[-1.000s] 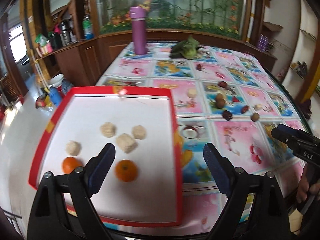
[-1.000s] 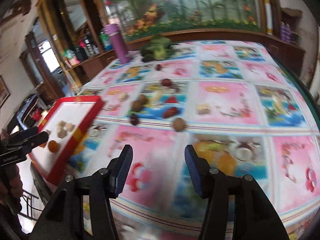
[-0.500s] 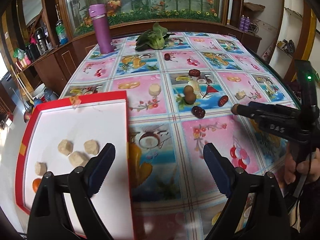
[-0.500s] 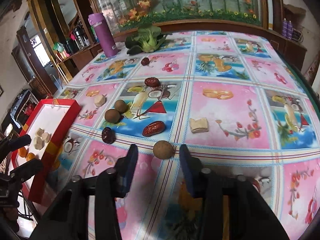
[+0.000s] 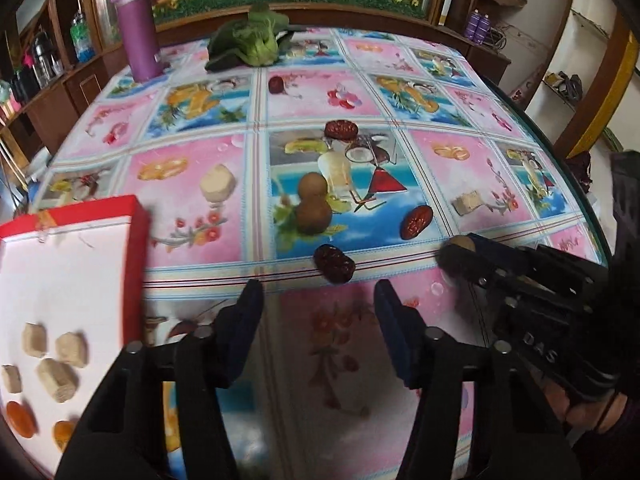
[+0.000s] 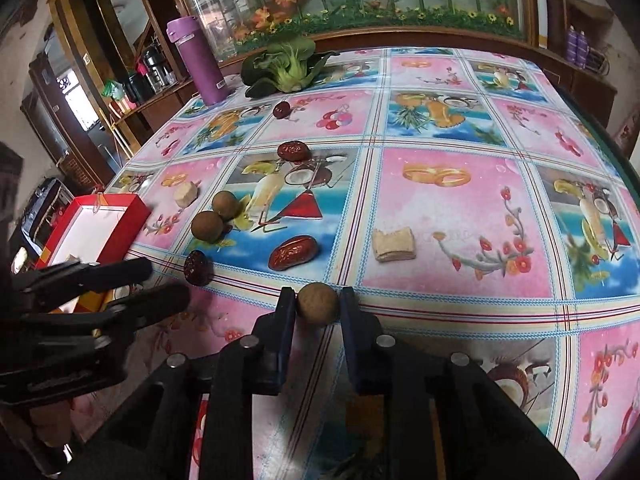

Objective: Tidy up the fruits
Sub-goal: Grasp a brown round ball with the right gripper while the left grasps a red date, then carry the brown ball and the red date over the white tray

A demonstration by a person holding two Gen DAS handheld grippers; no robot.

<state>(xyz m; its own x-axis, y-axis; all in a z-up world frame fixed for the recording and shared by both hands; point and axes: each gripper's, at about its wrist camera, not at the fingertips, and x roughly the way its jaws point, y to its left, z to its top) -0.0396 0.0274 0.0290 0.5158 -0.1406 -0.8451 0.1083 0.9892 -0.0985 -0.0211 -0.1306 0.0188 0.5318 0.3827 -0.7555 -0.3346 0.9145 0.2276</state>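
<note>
We note the right gripper (image 6: pixel 318 304) low on the tablecloth (image 6: pixel 440 208), its jaws narrowed around a round brown fruit (image 6: pixel 317 303); contact we cannot tell. The left gripper (image 5: pixel 318 300) hovers with jaws wide and empty, just behind a dark date (image 5: pixel 334 263). Red tray (image 5: pixel 136 240) sits left.

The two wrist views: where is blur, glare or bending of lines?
Left wrist view: the red tray edge is smeared and the tablecloth near the gripper is soft. Right wrist view: sharper, the brown fruit is crisp. Both views: grid lines bow outward and the corners go black.
</note>
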